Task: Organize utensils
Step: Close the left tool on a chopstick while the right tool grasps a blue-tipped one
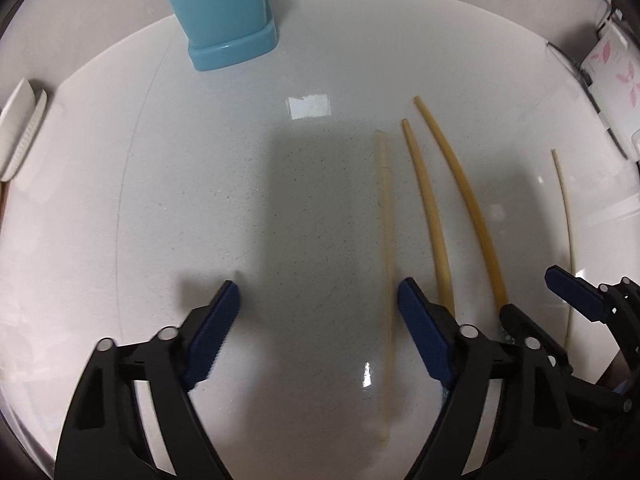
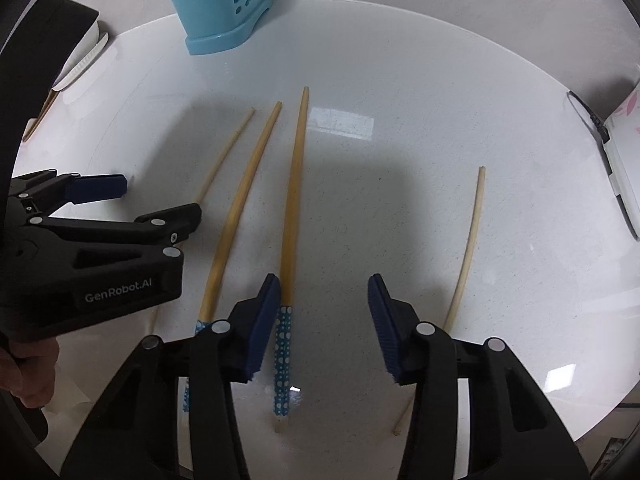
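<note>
Several chopsticks lie on the white table point(image 1: 200, 208). In the left wrist view a pale chopstick point(image 1: 387, 240) lies between my open left gripper's point(image 1: 318, 312) fingers, close to the right one. Two darker chopsticks point(image 1: 430, 208) point(image 1: 464, 192) and a thin pale one point(image 1: 568, 216) lie to its right. In the right wrist view my open right gripper point(image 2: 324, 312) hovers low over the table, with a blue-dotted-handled chopstick point(image 2: 294, 200) next to its left finger. Its twin point(image 2: 236, 208), a pale chopstick point(image 2: 226, 156) and another pale one point(image 2: 468, 248) lie nearby. A blue utensil holder point(image 1: 224, 8) point(image 2: 224, 8) stands at the far edge.
The left gripper body point(image 2: 100, 248) shows at the left of the right wrist view; the right gripper's fingers point(image 1: 576, 292) show at the right of the left view. A white dish point(image 1: 20, 132) sits at the far left. A flower-printed white box point(image 1: 616, 80) sits at the right edge.
</note>
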A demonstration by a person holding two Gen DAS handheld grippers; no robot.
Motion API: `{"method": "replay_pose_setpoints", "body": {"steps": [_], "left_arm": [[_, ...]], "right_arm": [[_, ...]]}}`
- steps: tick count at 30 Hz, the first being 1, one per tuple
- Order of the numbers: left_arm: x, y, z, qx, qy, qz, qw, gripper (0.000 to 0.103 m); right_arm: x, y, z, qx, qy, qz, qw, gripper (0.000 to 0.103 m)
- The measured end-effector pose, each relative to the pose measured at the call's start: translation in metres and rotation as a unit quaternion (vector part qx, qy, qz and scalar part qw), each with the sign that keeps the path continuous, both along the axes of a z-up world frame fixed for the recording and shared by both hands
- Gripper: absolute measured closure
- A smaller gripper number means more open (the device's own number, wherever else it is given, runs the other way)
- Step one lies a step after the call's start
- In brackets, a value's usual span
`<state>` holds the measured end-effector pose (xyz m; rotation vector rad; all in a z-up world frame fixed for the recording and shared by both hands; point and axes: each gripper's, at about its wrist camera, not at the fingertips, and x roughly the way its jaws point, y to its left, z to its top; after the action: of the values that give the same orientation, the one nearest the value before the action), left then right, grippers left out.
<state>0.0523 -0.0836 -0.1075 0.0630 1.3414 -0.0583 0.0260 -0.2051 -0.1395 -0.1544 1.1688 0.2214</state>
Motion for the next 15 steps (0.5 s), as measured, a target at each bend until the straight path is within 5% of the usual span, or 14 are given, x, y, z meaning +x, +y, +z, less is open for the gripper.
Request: {"method": "replay_pose_setpoints", "body": {"steps": [5,7,10,15], "left_arm": [[0.0,0.001,0.005,0.001,0.016,0.007,0.9998,0.074],[0.0,0.004,0.005,-0.006,0.015,0.011,0.9998,0.099],[-0.003,0.005,0.004,-0.015,0.014,0.009,0.9997,0.099],[-0.006,0.01,0.006,-0.044,0.005,0.007,0.999,0.099]], "right_arm": [[0.002,-0.002,-0.003,-0.007,0.019,-0.009,1.0,0.066],[0.005,-0.003,-0.003,-0.002,0.026,-0.013,1.0,0.069],[0.007,-0.002,0.0,-0.005,0.031,-0.015,0.999,0.096],[0.007,-0.003,0.008,0.001,0.023,-0.03,0.999,0.096]]}}
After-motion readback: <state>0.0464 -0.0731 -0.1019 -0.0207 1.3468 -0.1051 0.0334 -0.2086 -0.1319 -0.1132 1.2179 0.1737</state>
